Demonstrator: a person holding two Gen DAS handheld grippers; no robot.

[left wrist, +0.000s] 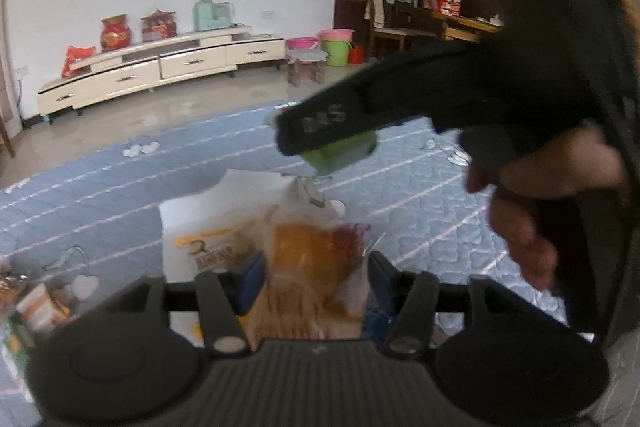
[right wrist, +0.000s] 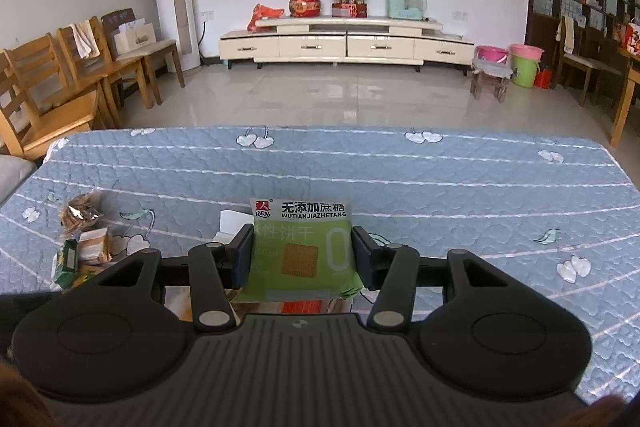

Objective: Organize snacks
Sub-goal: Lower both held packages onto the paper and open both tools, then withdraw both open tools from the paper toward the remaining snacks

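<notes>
My left gripper is shut on a clear bag of orange-brown snacks and holds it over a white carton box on the blue quilted table. My right gripper is shut on a green biscuit packet and holds it above the table. In the left wrist view the right gripper reaches in from the right with the green packet, above and behind the white box. A corner of the white box shows behind the left finger in the right wrist view.
Several loose snack packets lie at the table's left side, also at the left wrist view's lower left. The blue quilted cloth covers the table. Wooden chairs stand at the left and a TV cabinet beyond.
</notes>
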